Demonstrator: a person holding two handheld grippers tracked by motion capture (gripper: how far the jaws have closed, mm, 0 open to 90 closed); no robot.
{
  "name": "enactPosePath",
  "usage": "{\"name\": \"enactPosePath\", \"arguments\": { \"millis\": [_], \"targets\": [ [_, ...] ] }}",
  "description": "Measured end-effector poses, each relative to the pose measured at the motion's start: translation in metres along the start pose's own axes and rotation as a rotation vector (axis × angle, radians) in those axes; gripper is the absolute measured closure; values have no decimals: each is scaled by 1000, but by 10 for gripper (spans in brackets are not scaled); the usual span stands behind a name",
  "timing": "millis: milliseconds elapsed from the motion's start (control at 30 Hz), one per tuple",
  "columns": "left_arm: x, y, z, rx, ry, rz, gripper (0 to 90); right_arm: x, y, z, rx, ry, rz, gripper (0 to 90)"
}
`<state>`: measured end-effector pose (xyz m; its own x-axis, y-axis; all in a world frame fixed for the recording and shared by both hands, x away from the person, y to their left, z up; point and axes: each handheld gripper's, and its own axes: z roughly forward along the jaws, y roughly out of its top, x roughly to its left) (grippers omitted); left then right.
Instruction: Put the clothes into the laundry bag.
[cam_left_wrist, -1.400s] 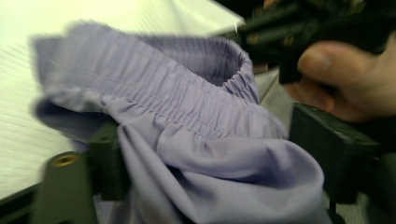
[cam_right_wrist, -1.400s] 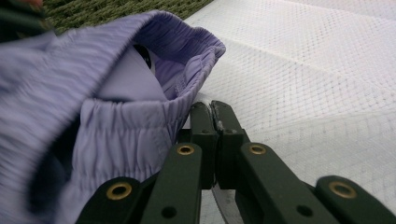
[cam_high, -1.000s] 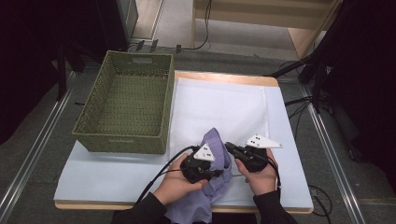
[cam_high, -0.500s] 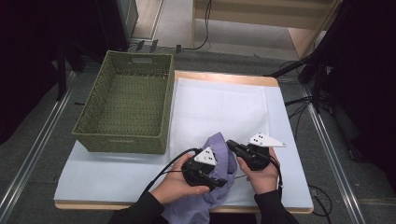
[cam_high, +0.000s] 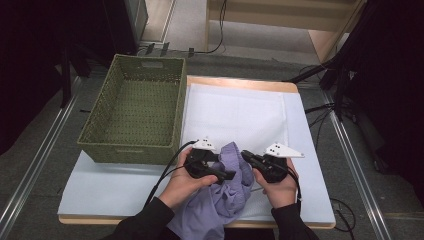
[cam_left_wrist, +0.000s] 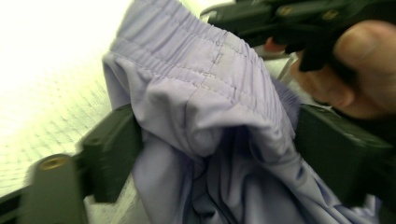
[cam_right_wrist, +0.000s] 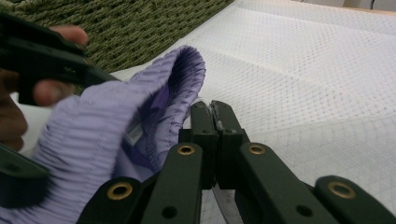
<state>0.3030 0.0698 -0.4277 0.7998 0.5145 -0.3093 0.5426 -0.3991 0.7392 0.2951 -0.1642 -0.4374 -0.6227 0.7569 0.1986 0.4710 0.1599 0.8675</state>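
Lilac garment (cam_high: 227, 192) slumps at table's (cam_high: 310, 150) near edge btwn both hands. Right gripper (cam_right_wrist: 211, 109) pinches its elastic waistband; left gripper (cam_high: 227, 175) jaws have just been opening, cloth loose btwn them. Light, limp fabric; waistband prob. best hold.

Purple garment (cam_left_wrist: 219, 121): thin woven cloth, matt, soft; ribbed gathered waistband with stitched seams, lying between the left jaws. Left gripper (cam_high: 223, 174): matt black hard plastic. Right gripper (cam_right_wrist: 214, 122): same matt black plastic, with brass-looking rivets at the jaw links; a thin edge of cloth sits between its closed jaws. White mat (cam_right_wrist: 322, 79) beyond the right jaws: quilted cloth, dimpled, matt. Basket (cam_high: 132, 112): green woven cord, coarse and rough. Table (cam_high: 240, 81): pale wood edge, smooth.
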Motion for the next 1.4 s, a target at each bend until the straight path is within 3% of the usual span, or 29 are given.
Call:
{"name": "enactPosePath", "arguments": {
  "millis": [67, 167, 267, 367, 467, 533, 667, 733, 800, 867, 933, 1067, 1167, 1233, 1267, 1333, 1400],
  "targets": [
    [-8, 0, 1, 11, -15, 46, 541, -1, 0, 0, 0, 0, 0, 900],
    [-19, 1, 4, 35, -29, 112, 731, -2, -1, 0, -5, 0, 2, 900],
    [-28, -1, 11, 82, -47, 178, 799, -1, 0, -1, -7, 1, 5, 900],
    [-34, -6, 21, 170, -18, 223, 822, -1, 1, -2, -16, 0, 1, 900],
    [-31, -9, 29, 233, 26, 216, 830, -1, 3, -5, -31, 2, 6, 900],
    [-27, -8, 30, 248, 58, 192, 834, 0, 5, -7, -47, 9, 6, 900],
    [-20, -6, 24, 210, 201, 150, 858, 3, 8, -11, -59, 15, -3, 900],
    [-14, -5, 17, 149, 254, 74, 842, 3, 8, -12, -58, 15, -5, 900],
    [-9, -5, 10, 103, 258, 24, 760, 2, 6, -11, -54, 12, -1, 900],
    [-12, -5, 5, 65, 196, 12, 620, 1, 5, -10, -50, 12, 0, 900],
    [-20, -4, 2, 51, 130, 30, 473, 0, 5, -10, -51, 9, 3, 900],
    [-39, -6, 8, 96, 60, 56, 236, 0, 5, -9, -45, 7, -2, 900],
    [-48, -14, 27, 201, 92, 113, 138, 2, 4, -7, -38, 7, -4, 900],
    [-48, -20, 40, 294, 137, 123, 131, 3, 4, -7, -34, 8, -3, 900],
    [-46, -23, 45, 325, 154, 100, 131, 3, 4, -7, -34, 10, -6, 900],
    [-44, -23, 44, 318, 149, 98, 169, 3, 3, -7, -31, 10, -6, 900],
    [-43, -20, 41, 307, 115, 93, 408, 3, 3, -8, -34, 12, -5, 900]
  ]
}}
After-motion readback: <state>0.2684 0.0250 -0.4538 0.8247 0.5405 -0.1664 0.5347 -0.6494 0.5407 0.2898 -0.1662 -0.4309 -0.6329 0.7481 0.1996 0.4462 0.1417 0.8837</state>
